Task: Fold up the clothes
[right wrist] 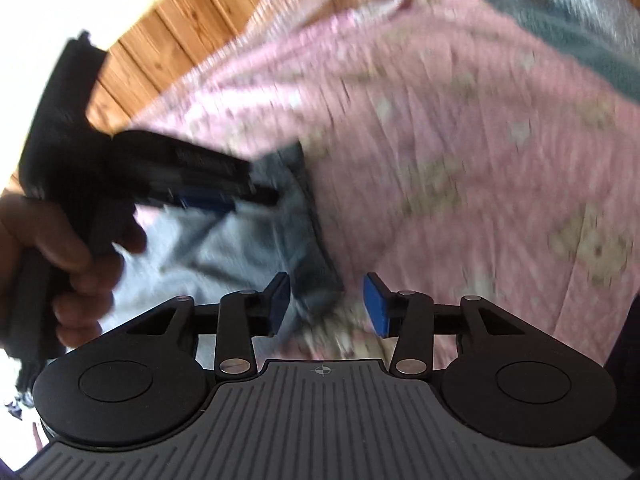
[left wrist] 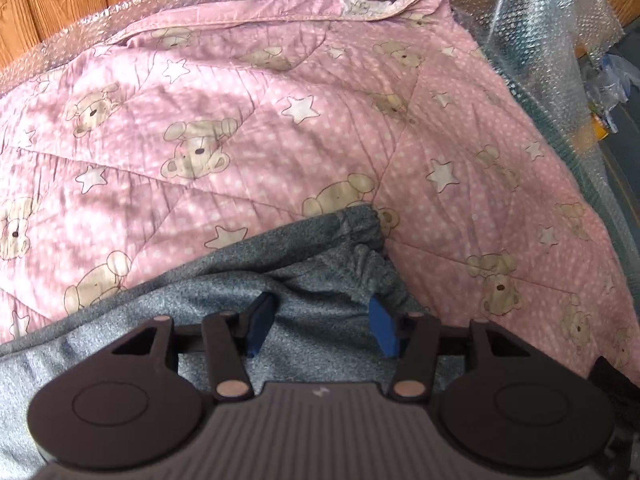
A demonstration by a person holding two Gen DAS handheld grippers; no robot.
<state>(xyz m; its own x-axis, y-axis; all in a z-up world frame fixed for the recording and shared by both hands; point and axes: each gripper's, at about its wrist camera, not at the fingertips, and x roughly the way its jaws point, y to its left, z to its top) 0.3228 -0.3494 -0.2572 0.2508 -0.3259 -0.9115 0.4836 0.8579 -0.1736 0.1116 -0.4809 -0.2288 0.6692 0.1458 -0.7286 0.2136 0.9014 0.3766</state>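
Observation:
A grey knit garment (left wrist: 312, 280) lies bunched on a pink quilt (left wrist: 240, 120) printed with bears and stars. Its gathered elastic hems (left wrist: 360, 220) point toward the far side. My left gripper (left wrist: 322, 324) points down into the grey cloth, its blue pads (left wrist: 384, 328) apart with loose fabric lying between them. In the blurred right wrist view, my right gripper (right wrist: 328, 306) stands open over a dark edge of the garment (right wrist: 316, 280), which sits near its left pad (right wrist: 280, 304). A hand (right wrist: 60, 248) holds the left gripper (right wrist: 256, 196) over the same pale grey cloth (right wrist: 192, 248).
Bubble wrap (left wrist: 540, 40) covers the surface beyond the quilt's far and right edges. A wooden plank wall (left wrist: 60, 0) stands behind. Plastic clutter (left wrist: 608, 80) lies at the far right. The pink quilt (right wrist: 460, 160) spreads wide to the right of the garment.

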